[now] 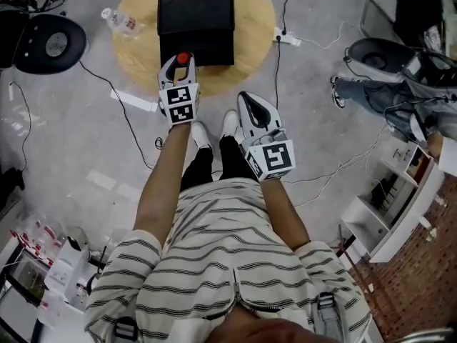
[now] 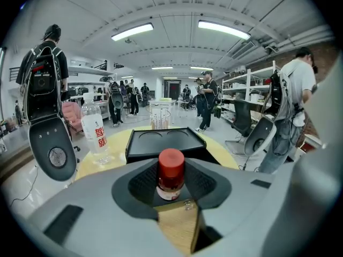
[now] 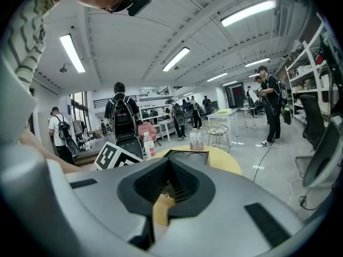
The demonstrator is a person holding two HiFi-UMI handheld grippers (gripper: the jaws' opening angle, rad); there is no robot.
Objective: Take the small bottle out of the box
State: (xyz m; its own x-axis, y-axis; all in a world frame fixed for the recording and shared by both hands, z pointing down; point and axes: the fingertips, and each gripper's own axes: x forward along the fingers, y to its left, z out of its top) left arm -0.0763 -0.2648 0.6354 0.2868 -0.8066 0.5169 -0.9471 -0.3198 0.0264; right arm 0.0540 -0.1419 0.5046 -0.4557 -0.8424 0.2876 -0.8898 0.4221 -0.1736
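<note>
Both bare forearms reach forward and down from the sleeves of a striped shirt, each hand wrapped round a grey hard-plastic gripper with a marker cube at its back. The left arm is stretched out nearly straight, and the left gripper (image 1: 181,64) points at the near edge of the black box (image 1: 196,20). The right arm is bent more, and the right gripper (image 1: 247,100) hangs nearer the person than the box, to its right and well apart from it, over the grey floor.

The box is matt black, flat and rectangular, and its top has a raised rim and two shallow round hollows. It lies on a round table (image 1: 136,52) of pale wood. A clear plastic water bottle (image 1: 120,21) with a red-printed label stands just left of the box.

The small bottle (image 2: 171,173) stands upright between the left jaws, which pinch it from both sides with their dark ribbed pads. It has a smooth red cap, a short body of amber-tinted glass and a white label at its foot. In the head view its cap shows at the box's near edge, at the middle of that side, outside the rimmed top; I cannot tell how high above the table it is.

The right jaws are pressed together, their ribbed pads meeting in a narrow V with nothing between them.
</note>
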